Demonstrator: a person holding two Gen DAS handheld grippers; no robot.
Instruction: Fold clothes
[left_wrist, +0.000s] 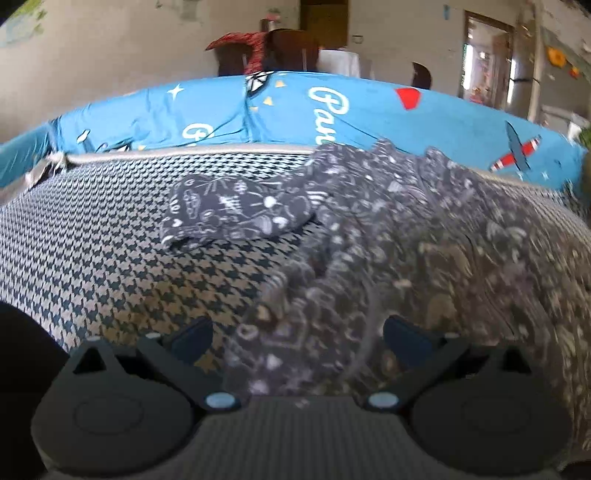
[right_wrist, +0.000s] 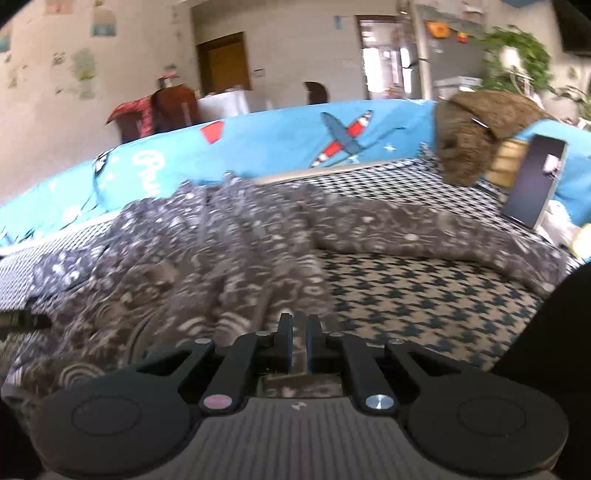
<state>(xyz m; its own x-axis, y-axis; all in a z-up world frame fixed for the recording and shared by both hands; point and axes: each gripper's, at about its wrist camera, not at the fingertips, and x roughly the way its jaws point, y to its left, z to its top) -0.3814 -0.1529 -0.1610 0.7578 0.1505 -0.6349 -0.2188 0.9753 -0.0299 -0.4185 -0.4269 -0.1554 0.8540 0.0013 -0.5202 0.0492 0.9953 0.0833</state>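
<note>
- Because it drapes in loose ridges over the houndstooth cushion (left_wrist: 110, 258), the grey printed garment (left_wrist: 406, 240) looks light, soft and limp; I judge it will sag and slide wherever it is unsupported.
- Left claw (left_wrist: 295, 339): fingers spread wide, nothing clamped; a bunched part of the garment lies between and just ahead of them, and one sleeve (left_wrist: 236, 210) reaches out ahead to its left.
- Right claw (right_wrist: 299, 332): fingers (right_wrist: 285, 332) drawn nearly together, pinching a fold of the same garment (right_wrist: 221, 251); the bulk lies ahead and to its left, and a long sleeve (right_wrist: 443, 232) trails off to its right.
- Hems, cuffs and seams would give the firmest hold; one thin layer may slip.
- Motion blur hides the finer creases.
- Behind the garment runs a blue printed cover (right_wrist: 277, 147).
</note>
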